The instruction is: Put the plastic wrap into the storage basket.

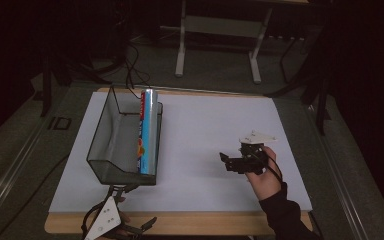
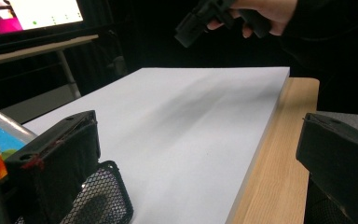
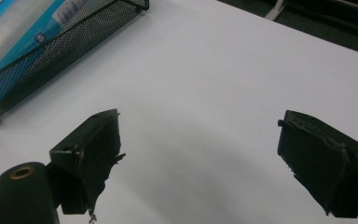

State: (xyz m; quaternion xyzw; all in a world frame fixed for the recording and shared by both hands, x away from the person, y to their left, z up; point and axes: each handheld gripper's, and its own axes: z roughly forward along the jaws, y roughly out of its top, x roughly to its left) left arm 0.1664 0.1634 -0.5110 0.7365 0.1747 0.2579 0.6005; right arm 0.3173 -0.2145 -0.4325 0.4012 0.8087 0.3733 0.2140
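High view shows the blue packet [image 1: 149,131] standing in the mesh basket [image 1: 100,131], far left; right gripper [image 1: 228,161] gapes empty, left gripper [image 1: 130,227] gapes by the basket's near end, one nudge could tip it

Dim room; light falls mainly on the table. White sheet [image 1: 215,145] covers most of a pale wooden tabletop [image 1: 190,223], wood showing as a strip along the near edge and a sliver at the far edge. Floor [image 1: 25,145] around it grey, carpet-like, with a metal rail [image 1: 10,170] running along the left side. Black cables [image 1: 132,67] trail over the floor beyond the table's far edge. Further back, a white-framed stand [image 1: 217,30] on two legs. Surroundings to left and right fall into black. From the left gripper view: a lit monitor [image 2: 32,14], white and pink screen, on a separate desk [image 2: 37,46] in the dark background.
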